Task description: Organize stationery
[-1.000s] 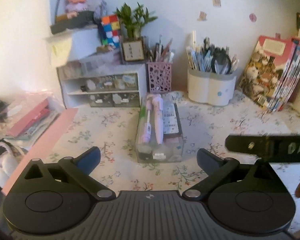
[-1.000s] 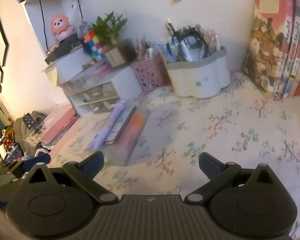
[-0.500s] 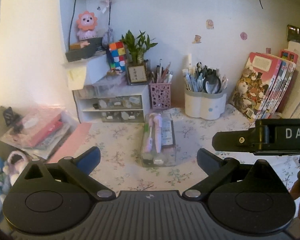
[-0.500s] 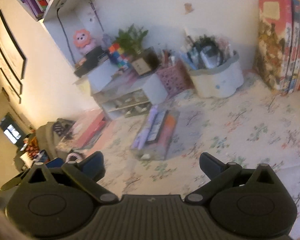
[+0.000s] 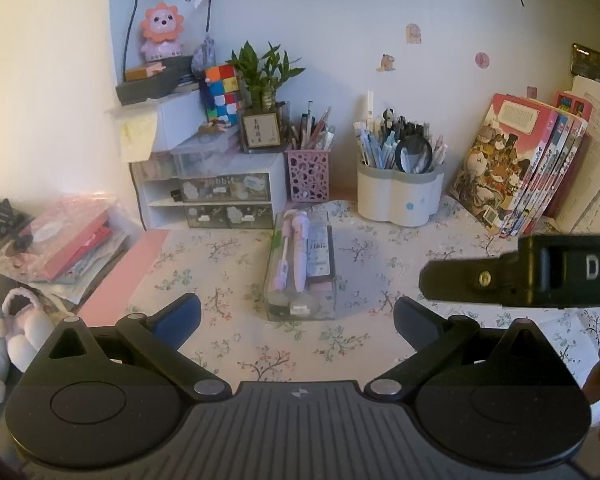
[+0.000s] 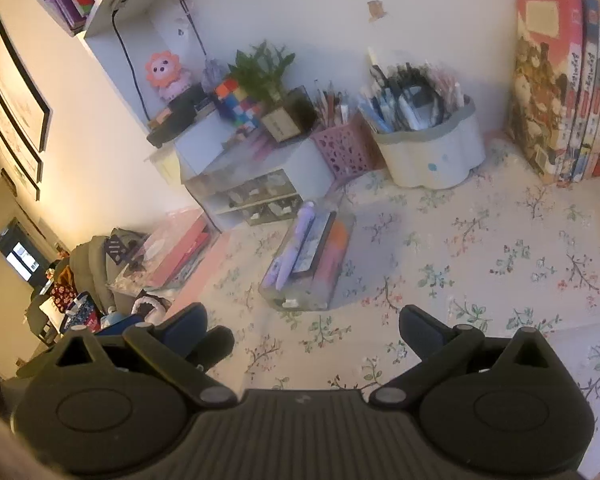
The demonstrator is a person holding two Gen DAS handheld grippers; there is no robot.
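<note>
A clear plastic stationery box (image 5: 302, 272) lies in the middle of the floral desk, holding purple-pink pens (image 5: 298, 248) and a dark flat card. In the right wrist view the same box (image 6: 310, 258) sits ahead and slightly left. My left gripper (image 5: 297, 316) hovers open in front of the box, nothing between its fingers. My right gripper (image 6: 303, 326) is open too and empty; one of its fingers (image 5: 480, 280) reaches into the left wrist view from the right. Both are well back from the box.
Along the wall stand a white pen holder (image 5: 400, 192) full of pens, a pink mesh cup (image 5: 307, 174), a small drawer unit (image 5: 220, 196) with a plant and cube on top, and leaning books (image 5: 520, 168). A bagged pile (image 5: 60, 240) lies at the left desk edge.
Both grippers have pulled back and up from the box, so more of the desk and wall shows. The right gripper's finger rose in the left wrist view. Both stayed open.
</note>
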